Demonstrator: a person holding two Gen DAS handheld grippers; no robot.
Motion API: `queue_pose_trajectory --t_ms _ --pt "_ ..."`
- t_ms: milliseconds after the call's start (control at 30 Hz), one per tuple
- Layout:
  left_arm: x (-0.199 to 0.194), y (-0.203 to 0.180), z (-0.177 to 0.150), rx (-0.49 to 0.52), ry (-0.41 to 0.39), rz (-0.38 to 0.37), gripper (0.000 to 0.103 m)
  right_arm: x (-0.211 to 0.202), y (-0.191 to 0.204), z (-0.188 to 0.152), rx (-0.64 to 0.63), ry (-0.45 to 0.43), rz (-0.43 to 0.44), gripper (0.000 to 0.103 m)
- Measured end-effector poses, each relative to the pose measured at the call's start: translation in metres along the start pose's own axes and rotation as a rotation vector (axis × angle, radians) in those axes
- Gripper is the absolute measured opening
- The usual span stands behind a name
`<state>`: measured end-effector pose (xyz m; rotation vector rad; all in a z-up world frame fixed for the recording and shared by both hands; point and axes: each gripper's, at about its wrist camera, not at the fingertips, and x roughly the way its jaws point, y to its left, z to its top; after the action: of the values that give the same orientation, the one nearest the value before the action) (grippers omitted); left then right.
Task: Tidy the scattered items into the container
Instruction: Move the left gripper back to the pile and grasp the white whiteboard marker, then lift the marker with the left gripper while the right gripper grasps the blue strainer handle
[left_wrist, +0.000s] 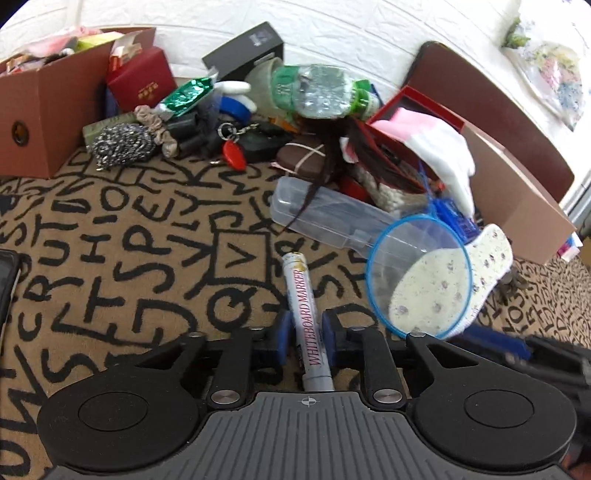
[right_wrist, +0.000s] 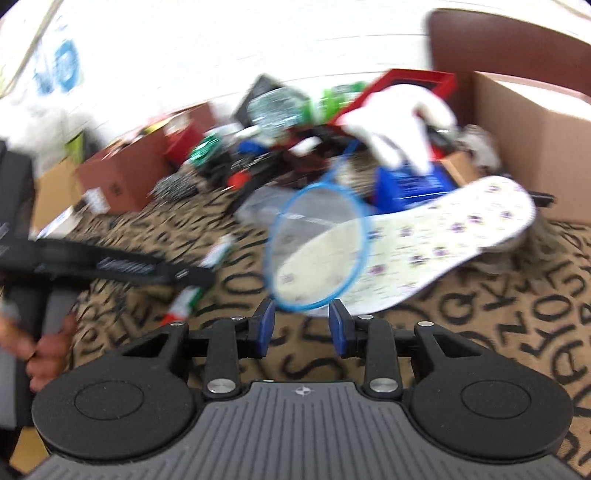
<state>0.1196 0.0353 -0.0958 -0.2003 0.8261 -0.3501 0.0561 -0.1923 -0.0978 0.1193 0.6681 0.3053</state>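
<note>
My left gripper is shut on a white whiteboard marker that points forward over the letter-patterned cloth. A blue-rimmed net lies over a spotted insole to its right. My right gripper is open and empty, its jaws just short of the net's rim, with the insole behind it. The left gripper and marker show blurred at the left of the right wrist view. A brown cardboard box stands at the right; it also shows in the right wrist view.
A pile lies at the back: plastic bottle, clear case, steel scourer, red key fob, white glove, red box. Another brown box stands at the left. A white wall is behind.
</note>
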Motion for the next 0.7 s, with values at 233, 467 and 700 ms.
queue_pose_trajectory --t_ms 233,467,700 --pt "0.005 -0.014 -0.003 0.089 0.002 0.018 0.036 0.010 -0.010 0.015 0.009 -0.070 -0.098 0.036" --pt "0.001 -0.011 -0.002 0.081 0.016 0.024 0.015 0.029 -0.006 0.053 -0.052 -0.141 -0.081 0.037" --pt "0.006 -0.012 -0.002 0.098 0.022 0.011 0.034 0.065 0.001 0.080 -0.056 -0.105 -0.069 0.037"
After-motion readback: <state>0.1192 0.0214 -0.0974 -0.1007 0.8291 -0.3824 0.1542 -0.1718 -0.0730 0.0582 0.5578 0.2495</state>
